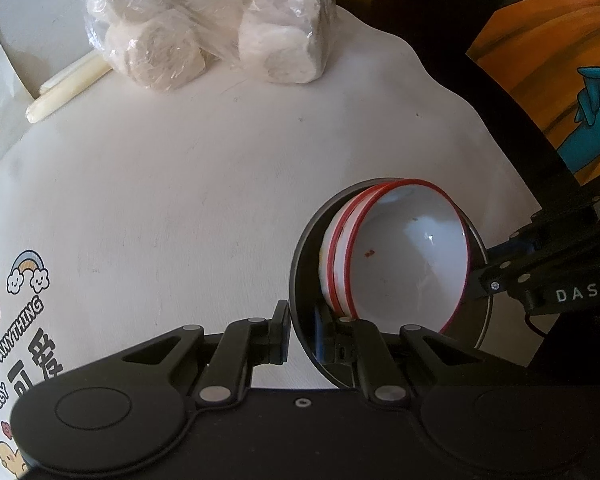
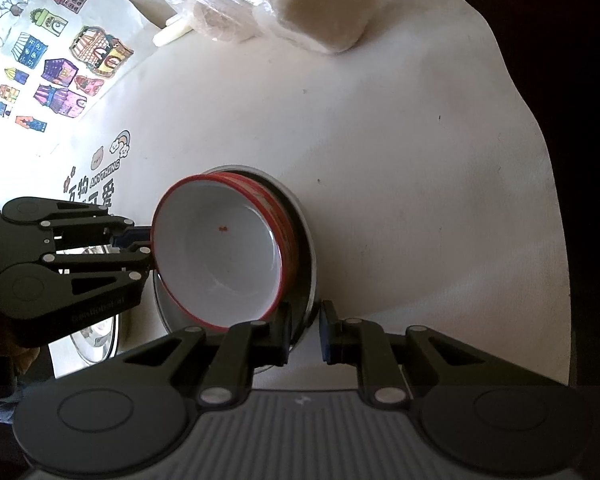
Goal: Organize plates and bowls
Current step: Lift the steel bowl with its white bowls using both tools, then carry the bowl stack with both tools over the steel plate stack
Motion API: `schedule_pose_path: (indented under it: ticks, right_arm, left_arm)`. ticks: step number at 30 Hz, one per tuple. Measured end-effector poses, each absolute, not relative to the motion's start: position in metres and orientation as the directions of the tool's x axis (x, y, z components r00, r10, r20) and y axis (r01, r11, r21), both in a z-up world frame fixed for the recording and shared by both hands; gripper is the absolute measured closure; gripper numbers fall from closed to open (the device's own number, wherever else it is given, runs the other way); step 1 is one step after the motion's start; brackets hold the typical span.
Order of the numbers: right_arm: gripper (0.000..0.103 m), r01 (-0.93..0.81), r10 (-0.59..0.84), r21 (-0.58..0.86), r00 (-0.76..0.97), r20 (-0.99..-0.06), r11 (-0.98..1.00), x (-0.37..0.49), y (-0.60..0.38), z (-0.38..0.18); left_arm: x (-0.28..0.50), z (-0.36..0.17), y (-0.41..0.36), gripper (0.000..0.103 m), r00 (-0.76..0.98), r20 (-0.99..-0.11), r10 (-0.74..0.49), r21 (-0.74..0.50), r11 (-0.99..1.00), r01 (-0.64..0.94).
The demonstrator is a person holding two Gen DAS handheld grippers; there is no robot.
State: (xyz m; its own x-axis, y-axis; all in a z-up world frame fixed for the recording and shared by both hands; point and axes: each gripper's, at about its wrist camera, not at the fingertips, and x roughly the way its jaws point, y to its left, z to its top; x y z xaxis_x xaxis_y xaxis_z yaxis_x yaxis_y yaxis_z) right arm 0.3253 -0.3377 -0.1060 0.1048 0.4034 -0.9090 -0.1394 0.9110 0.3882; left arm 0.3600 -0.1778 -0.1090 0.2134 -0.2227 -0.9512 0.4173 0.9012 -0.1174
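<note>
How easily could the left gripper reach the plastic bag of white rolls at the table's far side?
Probably not yet. The table toward the plastic bag lies bare, but the left gripper grips the rim of the metal plate, with red-rimmed bowls on it, and must release first.

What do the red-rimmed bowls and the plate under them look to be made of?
Bowls: glossy white with a painted red rim and sharp highlights, likely glazed ceramic, possibly melamine. Plate: grey with a shiny, mirror-like edge, probably stainless steel.

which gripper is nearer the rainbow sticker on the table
Left. The left gripper sits beside the rainbow sticker; the right gripper is across the stacked bowls from it.
</note>
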Motion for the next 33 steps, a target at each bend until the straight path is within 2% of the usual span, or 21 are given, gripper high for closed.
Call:
schedule_pose_path:
  ticks: [10,33]
  right_arm:
    - [0.089,-0.098,0.401,0.392,0.103,-0.910,0.915,0.321,-0.340,-0.104]
    - [0.089,-0.139,0.411,0.397,0.090,-0.907,0.907,0.326,-0.315,-0.090]
  left_arm:
    - [0.356,-0.109,-0.167,0.092,0.213,-0.945,-0.247,-0.152,0.911,0.383]
    - [0.349,-0.097,-0.139,0.093,0.241,-0.938,-0.249,-0.164,0.932,0.323]
